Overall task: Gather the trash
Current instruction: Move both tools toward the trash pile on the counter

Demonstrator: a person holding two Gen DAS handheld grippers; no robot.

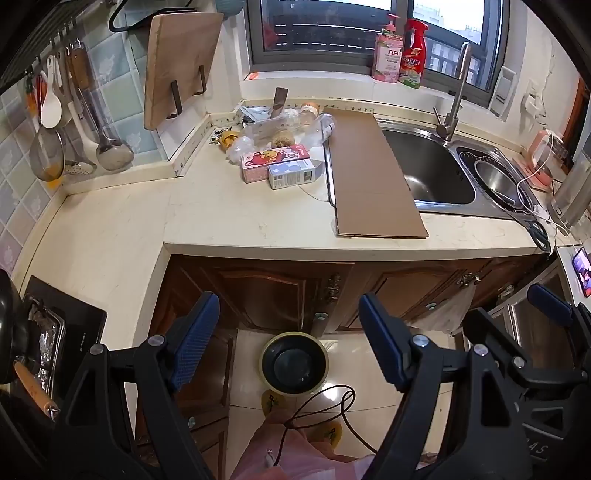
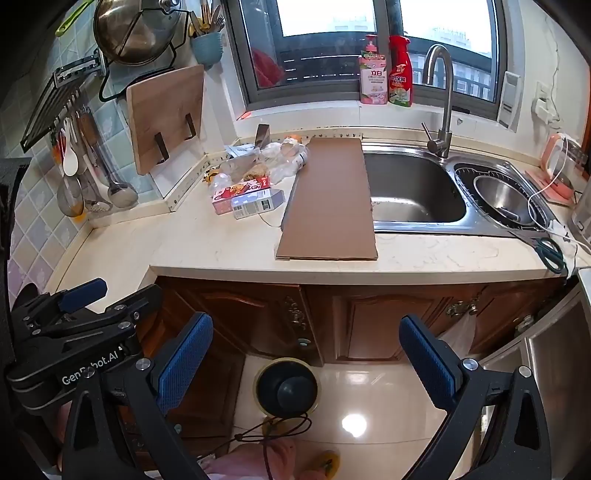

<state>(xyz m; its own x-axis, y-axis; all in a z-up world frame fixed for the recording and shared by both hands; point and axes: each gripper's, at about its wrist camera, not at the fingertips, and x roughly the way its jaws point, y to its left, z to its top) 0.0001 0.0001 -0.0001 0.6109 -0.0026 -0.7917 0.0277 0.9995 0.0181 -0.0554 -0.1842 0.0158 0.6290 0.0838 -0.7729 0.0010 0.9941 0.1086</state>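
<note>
Room: a kitchen corner is showing in both views, with a window (image 1: pixel 369 33) running across the top and brown wooden cabinet doors (image 2: pixel 388 317) sitting below the counter edge.
Countertop (image 1: pixel 236 218): a pale stone surface is spreading across the middle of both frames and turning down the left side.
Sink (image 2: pixel 413 188): a steel basin is sitting right of centre, with a tall tap (image 2: pixel 441 96) rising behind it.
Cardboard sheet (image 2: pixel 328 199): a flat brown sheet is lying at centre, its right edge overhanging the sink.
Cutting board (image 1: pixel 177 66): it is leaning upright in a holder at the upper left.
Trash pile (image 1: pixel 275 147): cartons, crumpled clear plastic and scraps are lying together left of the cardboard, above centre, near the back wall.
Pink carton (image 2: pixel 240 194): it is lying at the front of the pile, touching a white box (image 2: pixel 258 206).
Bin (image 1: pixel 294 363): a round, dark-lined container is standing on the glossy floor, low at centre, in front of the cabinets.
Left gripper (image 1: pixel 288 343): its blue pads are standing wide apart with nothing between them, hovering over the floor, well apart from the pile.
Right gripper (image 2: pixel 306 369): its jaws are likewise gaping and gripping nothing, low in the frame.
Bottles: a pink one (image 2: pixel 373 74) and a red one (image 2: pixel 400 74) are standing on the sill.
</note>
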